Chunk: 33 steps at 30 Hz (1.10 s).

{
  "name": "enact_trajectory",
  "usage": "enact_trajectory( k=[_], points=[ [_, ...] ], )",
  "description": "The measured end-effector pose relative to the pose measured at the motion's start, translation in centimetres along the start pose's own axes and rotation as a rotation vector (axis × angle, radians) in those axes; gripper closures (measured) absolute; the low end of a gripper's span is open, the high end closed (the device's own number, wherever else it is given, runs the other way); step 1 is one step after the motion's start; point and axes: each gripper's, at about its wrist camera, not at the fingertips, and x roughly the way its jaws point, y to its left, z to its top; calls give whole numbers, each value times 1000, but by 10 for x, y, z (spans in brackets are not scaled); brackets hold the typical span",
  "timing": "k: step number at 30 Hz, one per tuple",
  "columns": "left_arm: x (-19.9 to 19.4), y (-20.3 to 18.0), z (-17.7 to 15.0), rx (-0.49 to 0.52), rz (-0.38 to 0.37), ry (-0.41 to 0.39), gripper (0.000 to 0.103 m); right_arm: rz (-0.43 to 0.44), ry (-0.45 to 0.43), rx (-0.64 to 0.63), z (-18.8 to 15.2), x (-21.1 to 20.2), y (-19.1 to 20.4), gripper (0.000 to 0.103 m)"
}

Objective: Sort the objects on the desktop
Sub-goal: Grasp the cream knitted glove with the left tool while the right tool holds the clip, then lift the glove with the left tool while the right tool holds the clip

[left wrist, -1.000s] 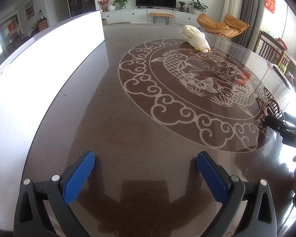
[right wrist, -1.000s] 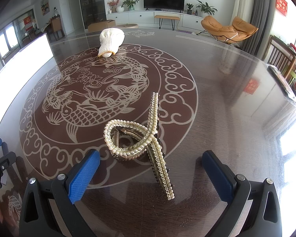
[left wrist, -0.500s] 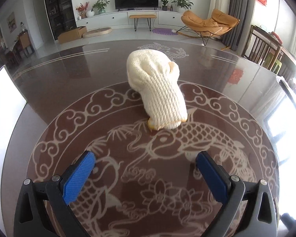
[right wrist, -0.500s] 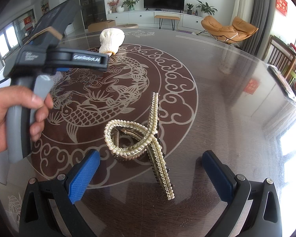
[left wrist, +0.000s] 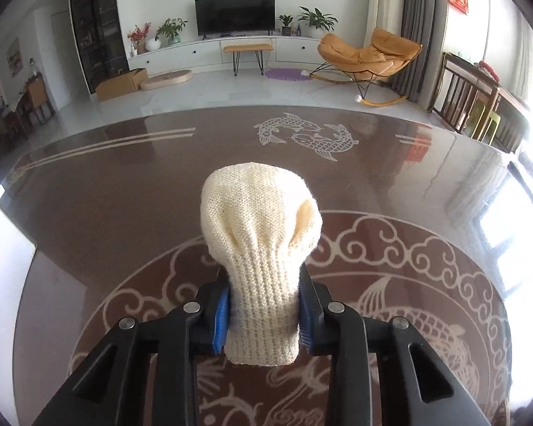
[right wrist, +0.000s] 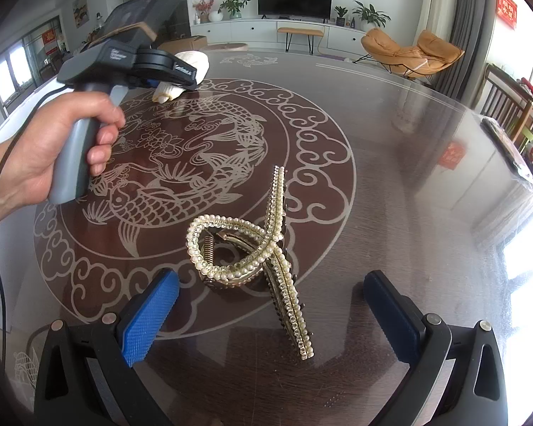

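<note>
A: Left gripper has just closed, pinching the glove at its cuff, glove on the table. Right gripper spread, hair clip between the jaws, untouched.

B: Risk?

A: Soft knit, cuff-only hold, could slip or sag when lifted. How deep the pads bite is hard to tell.

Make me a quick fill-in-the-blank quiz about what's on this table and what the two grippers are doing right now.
1. The left gripper is shut on the cuff of a cream knitted ____.
2. The right gripper stands ____, with nothing between its pads.
3. The hair clip in front of the right gripper is lined with ____.
4. The table bears an inlaid medallion showing a ____.

Missing words: glove; open; pearls; fish
</note>
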Motion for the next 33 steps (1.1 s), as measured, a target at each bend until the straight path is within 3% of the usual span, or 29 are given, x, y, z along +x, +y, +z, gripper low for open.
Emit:
enact_trajectory(
  k=[5, 9, 11, 12, 13, 15, 33],
  points=[
    [-76, 34, -88, 10, 19, 9, 71, 0, 0, 0, 0, 0, 0, 0],
    [-142, 55, -166, -56, 20, 19, 71, 0, 0, 0, 0, 0, 0, 0],
    [-163, 60, -192, -103, 21, 9, 67, 0, 0, 0, 0, 0, 0, 0],
    [-169, 61, -199, -116, 23, 3, 60, 0, 0, 0, 0, 0, 0, 0],
    [-171, 57, -203, -109, 25, 2, 41, 0, 0, 0, 0, 0, 0, 0],
    [-166, 47, -206, -63, 59, 46, 13, 0, 0, 0, 0, 0, 0, 0],
    [-165, 43, -207, -45, 62, 54, 8, 0, 0, 0, 0, 0, 0, 0]
  ],
)
